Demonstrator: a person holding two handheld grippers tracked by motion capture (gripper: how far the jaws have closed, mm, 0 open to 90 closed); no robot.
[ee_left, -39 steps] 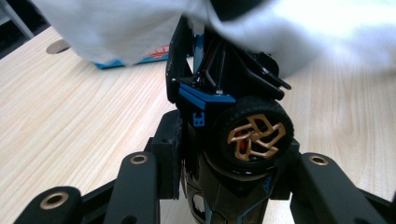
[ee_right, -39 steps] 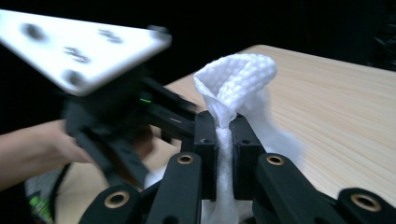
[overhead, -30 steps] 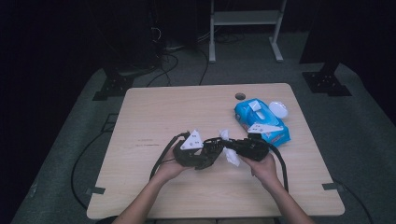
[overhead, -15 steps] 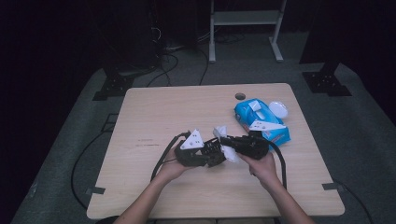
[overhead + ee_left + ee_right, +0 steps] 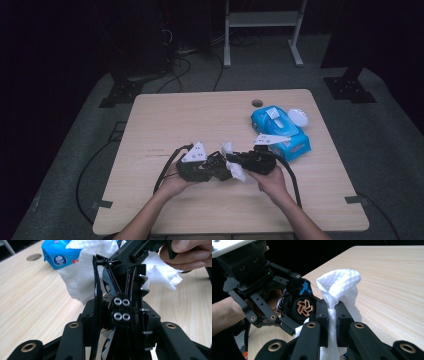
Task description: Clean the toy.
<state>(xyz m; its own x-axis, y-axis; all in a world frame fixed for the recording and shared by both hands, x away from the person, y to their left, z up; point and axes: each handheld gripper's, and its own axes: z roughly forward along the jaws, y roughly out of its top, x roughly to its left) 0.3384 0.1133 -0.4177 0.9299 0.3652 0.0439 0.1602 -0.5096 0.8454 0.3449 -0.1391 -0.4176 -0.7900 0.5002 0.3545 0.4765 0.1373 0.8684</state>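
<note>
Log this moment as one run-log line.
left gripper: shut on black toy car | right gripper: shut on white paper wipe | blue wipes pack: on table

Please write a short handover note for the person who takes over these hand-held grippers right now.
Left hand-held gripper: shut on a black toy car, held above the table.
Right hand-held gripper: shut on a white wipe, right beside the car.
Blue wipe pack lies at the far right of the table, a white lid next to it.
Done: wipe taken, car picked up.
Left: probably wipe the car; how clean it is cannot be told.
</note>
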